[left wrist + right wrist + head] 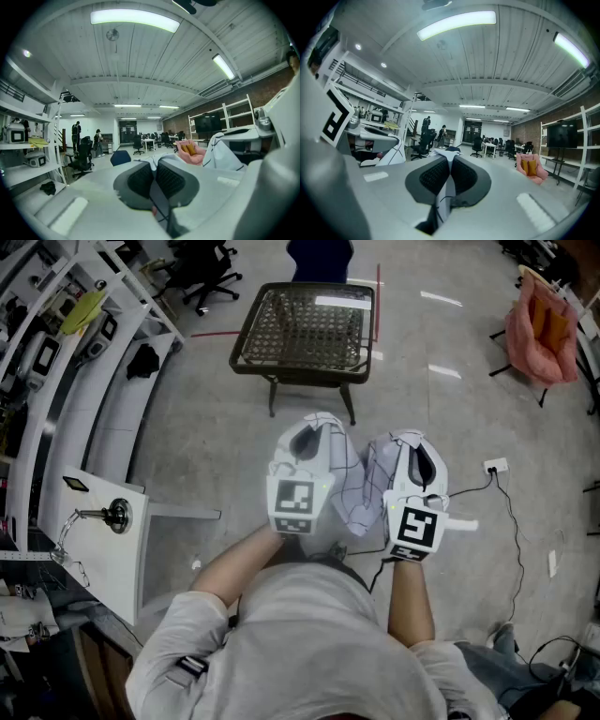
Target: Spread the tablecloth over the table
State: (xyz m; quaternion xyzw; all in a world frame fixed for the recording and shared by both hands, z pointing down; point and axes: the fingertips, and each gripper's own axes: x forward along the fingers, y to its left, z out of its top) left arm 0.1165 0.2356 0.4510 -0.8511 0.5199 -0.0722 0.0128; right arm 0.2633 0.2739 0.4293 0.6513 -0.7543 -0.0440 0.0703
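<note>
White fabric crossed by thin dark lines, the tablecloth (354, 491) is bunched up in the air in front of the person, gathered between the two tools and draped partly over their fronts. The left hand-held gripper (309, 432) is clamped on a fold of it. In the left gripper view a narrow strip of the cloth (158, 204) runs down between the dark ribbed pads (140, 180), which press together on it with no gap showing. The right hand-held gripper (412, 442) grips the cloth the same way. In the right gripper view its jaws are closed tight on a thin band of the cloth (445, 199), with a little tuft sticking out above the pads (433, 177). Both tools are held about level and close side by side, each with its marker cube facing up toward the head camera. The table (309, 329), a dark woven frame under a glossy top, stands on the grey floor (206, 446) ahead of the person. The cloth hangs on the near side of the table's near edge, well apart from it and touching no part of it. White shelves (56, 362) line the left side of the room. A pink seat (539, 329) sits off to the right, and a white socket strip (495, 466) with a dark cable lies on the floor near the right tool.
</note>
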